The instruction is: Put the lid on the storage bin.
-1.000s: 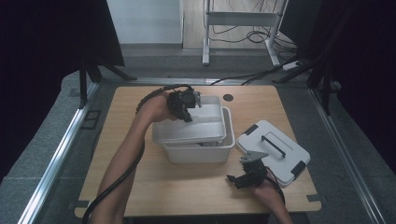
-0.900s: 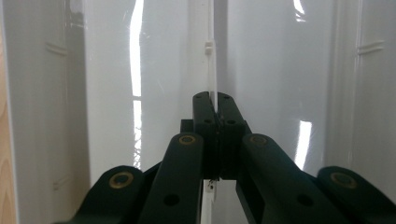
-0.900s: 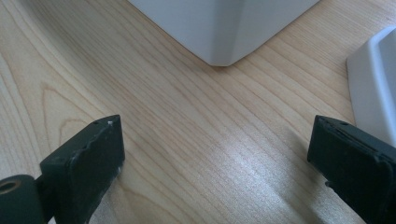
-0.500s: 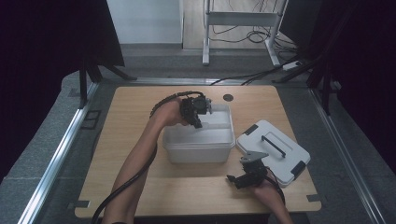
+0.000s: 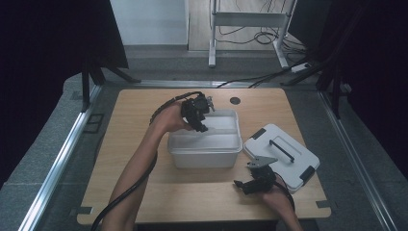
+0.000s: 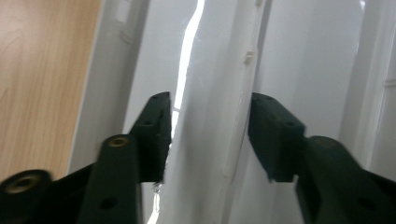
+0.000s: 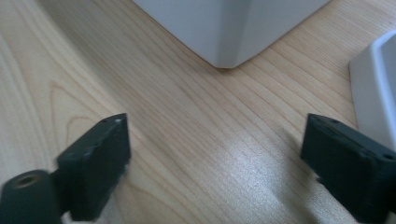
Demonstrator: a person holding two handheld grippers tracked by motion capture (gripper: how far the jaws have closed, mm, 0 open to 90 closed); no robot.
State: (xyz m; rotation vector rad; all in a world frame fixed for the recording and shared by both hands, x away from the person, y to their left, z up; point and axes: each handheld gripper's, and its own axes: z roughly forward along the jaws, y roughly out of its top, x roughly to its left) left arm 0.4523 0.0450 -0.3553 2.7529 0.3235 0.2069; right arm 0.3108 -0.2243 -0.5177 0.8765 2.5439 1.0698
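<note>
Straddling the near-left wall of the white bin (image 5: 204,151) with the left gripper (image 5: 202,126), one jaw inside and one outside, up at the corner farthest from the person. Sitting square on the desk (image 5: 144,106), mid-desk, with the lid (image 5: 281,151) lying flat just to the right and not yet on. Resting the right gripper (image 5: 243,185) low on the desk near the front edge, jaws spread wide with nothing between them, facing the bin's near corner (image 7: 224,28).

Judging the step as settling or shifting the bin by its rim. Doing it well likely meaning: biting deep enough on the wall (image 6: 215,140) to catch the rolled rim rather than the thin edge; holding the left gripper (image 6: 210,102) in line with the wall, avoiding a twist and a buckling of the thin plastic; moving low and slow, sliding rather than lifting from one corner; leaving room on the right for the lid; bringing the right gripper (image 7: 215,126) in at the opposite side as a steady, should the bin start tipping.

Failing to make out, in the left gripper view, any pressing of the pads on the wall: jaws lying close on both sides, clamped or merely near, not possible to tell. Hiding part of the bin's floor behind the hand in the high view. Cutting the lid (image 7: 378,84) down to a white edge in the right gripper view.
</note>
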